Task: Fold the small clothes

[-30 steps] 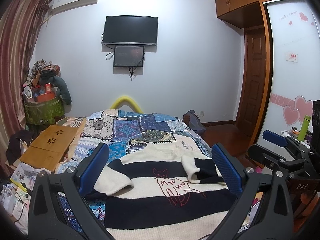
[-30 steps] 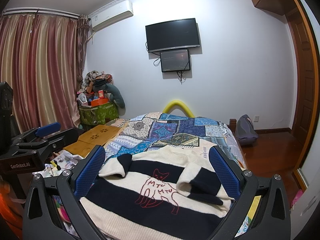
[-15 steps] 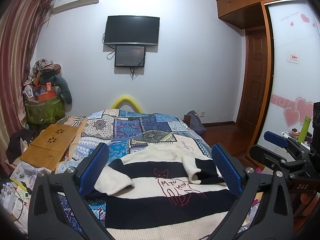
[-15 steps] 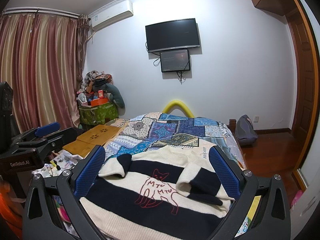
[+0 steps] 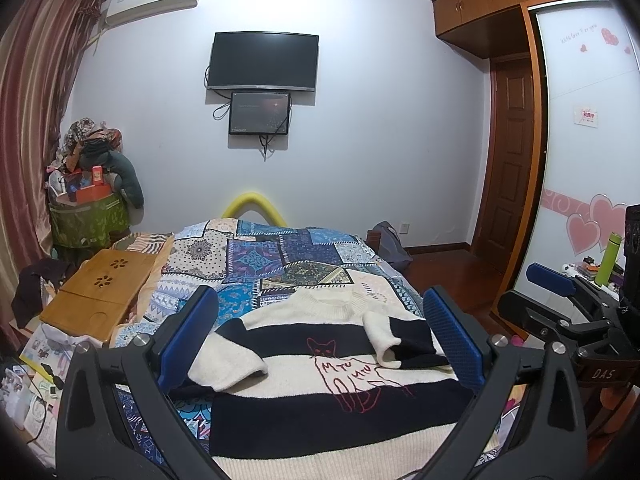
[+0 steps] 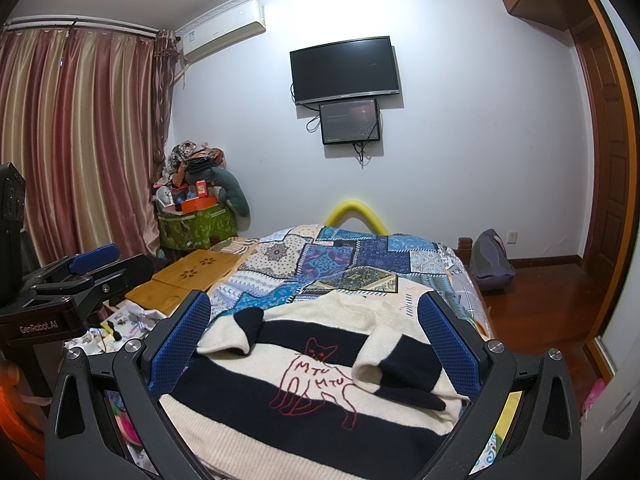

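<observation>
Pale walls close off the far end of a bedroom, with a dark television (image 5: 265,62) mounted above a smaller screen (image 5: 259,113). Most of the floor is taken by a bed under a blue patchwork quilt (image 5: 276,258), whose right edge drops to bare wooden floor (image 6: 548,300) running toward the door. On the bed's left side sits a low bamboo tray table (image 5: 96,294), with loose clutter below it and striped curtains (image 6: 80,140) beyond.

On the near end of the quilt lies a knitted sweater (image 5: 320,392) (image 6: 304,384), front up, in broad cream and navy bands with a red outlined cat stitched at the chest. Its neckline points toward the far wall. Both sleeves are folded inward across the body, cream cuffs resting on the stripes. Its hem end runs out of sight below both views.

Left gripper (image 5: 320,344) hovers above the sweater with blue pads spread wide, holding nothing. Right gripper (image 6: 314,342) hangs likewise, spread wide and empty, beside the other.
</observation>
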Motion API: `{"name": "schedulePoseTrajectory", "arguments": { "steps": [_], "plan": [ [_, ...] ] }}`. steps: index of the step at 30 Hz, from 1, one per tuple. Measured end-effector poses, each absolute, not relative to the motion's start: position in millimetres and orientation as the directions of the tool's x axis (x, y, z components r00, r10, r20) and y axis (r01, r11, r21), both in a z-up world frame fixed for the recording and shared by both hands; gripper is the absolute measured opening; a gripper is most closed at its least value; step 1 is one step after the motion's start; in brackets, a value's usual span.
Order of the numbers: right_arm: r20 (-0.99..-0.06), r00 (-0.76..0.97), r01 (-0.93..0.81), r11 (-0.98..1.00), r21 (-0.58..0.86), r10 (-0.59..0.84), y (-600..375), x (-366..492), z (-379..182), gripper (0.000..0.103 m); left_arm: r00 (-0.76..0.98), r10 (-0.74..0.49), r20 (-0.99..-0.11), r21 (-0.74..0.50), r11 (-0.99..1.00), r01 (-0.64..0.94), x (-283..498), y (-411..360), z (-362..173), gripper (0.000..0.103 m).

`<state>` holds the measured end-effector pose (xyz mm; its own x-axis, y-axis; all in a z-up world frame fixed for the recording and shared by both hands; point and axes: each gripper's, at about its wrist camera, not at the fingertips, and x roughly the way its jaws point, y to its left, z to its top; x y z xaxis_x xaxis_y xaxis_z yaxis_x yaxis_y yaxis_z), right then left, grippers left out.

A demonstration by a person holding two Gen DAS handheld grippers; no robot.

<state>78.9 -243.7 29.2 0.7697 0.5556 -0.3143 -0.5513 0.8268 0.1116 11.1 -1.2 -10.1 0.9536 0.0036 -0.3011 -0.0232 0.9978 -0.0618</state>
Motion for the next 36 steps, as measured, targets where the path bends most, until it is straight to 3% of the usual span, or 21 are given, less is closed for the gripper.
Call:
{"name": "schedulePoseTrajectory", "arguments": {
  "steps": [25, 32, 36],
  "plan": [
    [-0.362, 0.759, -0.538, 0.834, 0.121, 0.542, -243, 99, 17, 0.103, 0.943, -0.014, -0.332, -0.069, 0.998, -0.010, 27, 6, -15, 0.103],
    [-0.423, 0.744, -0.527, 0.844, 0.102, 0.516, -238, 152, 0, 0.103, 0.907, -0.019, -0.422, -0.080, 0.997, -0.016, 92, 36, -26, 0.103],
    [-0.474, 0.726, -0.520, 0.849, 0.095, 0.498, -236, 191, -15, 0.103, 0.846, -0.029, -0.532, -0.107, 0.994, -0.033, 151, 66, -45, 0.103]
  ]
}}
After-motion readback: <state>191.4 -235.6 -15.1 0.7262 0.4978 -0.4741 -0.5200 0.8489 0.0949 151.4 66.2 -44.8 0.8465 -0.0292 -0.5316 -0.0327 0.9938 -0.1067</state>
